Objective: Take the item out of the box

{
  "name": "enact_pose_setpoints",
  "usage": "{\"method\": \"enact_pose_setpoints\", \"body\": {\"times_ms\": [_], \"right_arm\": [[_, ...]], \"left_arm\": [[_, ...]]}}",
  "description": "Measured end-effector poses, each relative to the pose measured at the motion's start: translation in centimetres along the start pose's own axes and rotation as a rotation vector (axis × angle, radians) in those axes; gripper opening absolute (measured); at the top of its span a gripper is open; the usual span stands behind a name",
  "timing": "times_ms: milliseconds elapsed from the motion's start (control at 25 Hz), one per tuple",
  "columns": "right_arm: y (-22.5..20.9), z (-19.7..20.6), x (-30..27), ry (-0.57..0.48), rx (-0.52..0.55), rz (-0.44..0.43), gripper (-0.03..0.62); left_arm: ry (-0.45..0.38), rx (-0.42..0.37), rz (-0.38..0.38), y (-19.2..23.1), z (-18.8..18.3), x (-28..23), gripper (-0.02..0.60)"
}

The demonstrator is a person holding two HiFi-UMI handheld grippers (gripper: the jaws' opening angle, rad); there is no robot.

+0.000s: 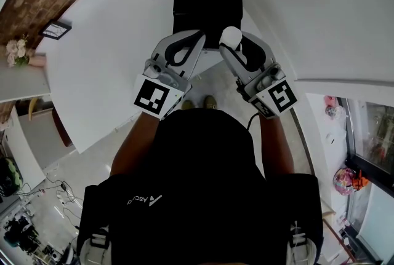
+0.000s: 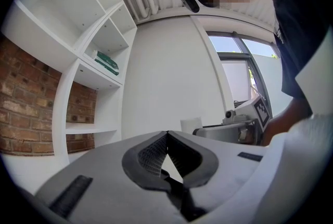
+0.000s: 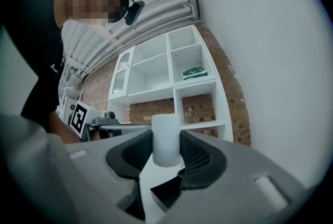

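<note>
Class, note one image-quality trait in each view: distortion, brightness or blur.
Head view: fisheye bends the white table edge; black rectangular box lacks detail. Left gripper view: white shelving curves. Right gripper view: white cylinder sharp, corners vignetted black.

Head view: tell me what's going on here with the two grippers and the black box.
A person holds a gripper in each hand at the near edge of a black box on a white table. The right gripper has its jaws closed on a small white cylinder, raised by the box's near edge. The left gripper sits beside it, jaws together with nothing between them.
</note>
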State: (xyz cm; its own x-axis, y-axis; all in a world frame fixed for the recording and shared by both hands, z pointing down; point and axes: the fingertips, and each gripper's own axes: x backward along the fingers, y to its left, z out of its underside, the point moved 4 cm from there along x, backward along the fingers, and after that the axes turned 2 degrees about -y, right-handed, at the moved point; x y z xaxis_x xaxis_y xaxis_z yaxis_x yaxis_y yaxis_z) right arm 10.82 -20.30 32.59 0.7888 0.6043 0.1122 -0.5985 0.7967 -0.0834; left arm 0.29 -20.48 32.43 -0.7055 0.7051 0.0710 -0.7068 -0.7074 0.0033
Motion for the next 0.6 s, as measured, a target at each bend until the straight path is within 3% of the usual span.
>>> {"method": "enact_pose_setpoints", "body": {"times_ms": [600], "right_arm": [[0.26,-0.37,1.03,-0.002,0.013,-0.010,0.163]], "left_arm": [[-0.015,-0.001,-0.022,-0.70,-0.13,-0.16,-0.002]]}}
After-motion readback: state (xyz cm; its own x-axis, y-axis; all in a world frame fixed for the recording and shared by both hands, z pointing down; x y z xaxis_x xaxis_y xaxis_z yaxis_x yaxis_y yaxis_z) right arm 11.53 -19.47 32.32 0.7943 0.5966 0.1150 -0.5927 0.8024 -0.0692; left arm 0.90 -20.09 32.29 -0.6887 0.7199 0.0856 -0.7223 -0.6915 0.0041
